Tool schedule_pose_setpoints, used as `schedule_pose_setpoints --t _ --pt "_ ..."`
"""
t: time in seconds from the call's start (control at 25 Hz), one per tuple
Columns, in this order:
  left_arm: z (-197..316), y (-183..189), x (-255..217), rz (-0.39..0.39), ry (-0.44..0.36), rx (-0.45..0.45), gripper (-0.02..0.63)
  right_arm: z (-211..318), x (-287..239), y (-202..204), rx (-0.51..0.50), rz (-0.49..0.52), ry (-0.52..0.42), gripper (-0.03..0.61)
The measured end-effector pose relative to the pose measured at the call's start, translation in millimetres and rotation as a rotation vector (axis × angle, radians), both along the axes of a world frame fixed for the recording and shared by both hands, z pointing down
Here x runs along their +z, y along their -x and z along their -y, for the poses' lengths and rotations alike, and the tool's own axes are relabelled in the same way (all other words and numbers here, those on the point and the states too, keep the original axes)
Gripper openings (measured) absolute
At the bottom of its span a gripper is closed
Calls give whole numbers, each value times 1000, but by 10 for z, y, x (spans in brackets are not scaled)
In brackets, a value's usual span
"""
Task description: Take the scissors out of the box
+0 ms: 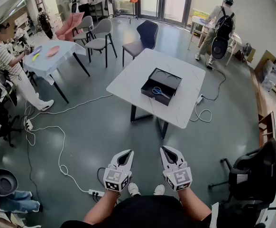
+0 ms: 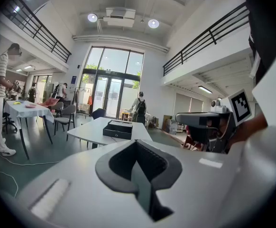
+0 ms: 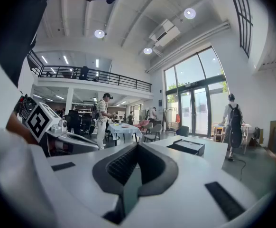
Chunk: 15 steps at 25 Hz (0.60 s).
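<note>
A black open box [image 1: 161, 86] sits on a white square table [image 1: 133, 82] some way ahead, with blue-handled scissors [image 1: 158, 91] lying inside it. In the head view both grippers are held low, well short of the table. My left gripper [image 1: 126, 154] has its jaws together with nothing between them. My right gripper [image 1: 167, 150] looks the same, shut and empty. The left gripper view shows the box [image 2: 118, 128] on the table [image 2: 93, 132] in the distance. It also appears in the right gripper view as a dark box [image 3: 188, 147].
A dark chair [image 1: 143, 37] stands behind the table and grey chairs [image 1: 99, 37] to the left. White cables [image 1: 57, 141] and a power strip [image 1: 96, 193] lie on the floor. A second table [image 1: 50, 58] with a person stands left. A black office chair [image 1: 254, 172] is at right.
</note>
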<state>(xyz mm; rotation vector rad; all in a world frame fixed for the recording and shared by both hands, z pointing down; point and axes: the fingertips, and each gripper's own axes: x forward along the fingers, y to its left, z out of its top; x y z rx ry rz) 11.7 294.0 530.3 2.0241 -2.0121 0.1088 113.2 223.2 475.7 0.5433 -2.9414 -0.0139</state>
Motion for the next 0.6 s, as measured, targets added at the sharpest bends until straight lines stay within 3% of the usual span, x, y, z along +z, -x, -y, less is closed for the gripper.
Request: schedule_pose_setpoints --t 0.4,0.6 --pt "-110 47 80 -6 9 7 9 -105 51 133 -6 -6 6 6" --pt "-180 136 66 -2 0 15 9 -172 -2 240 -7 59 28 7"
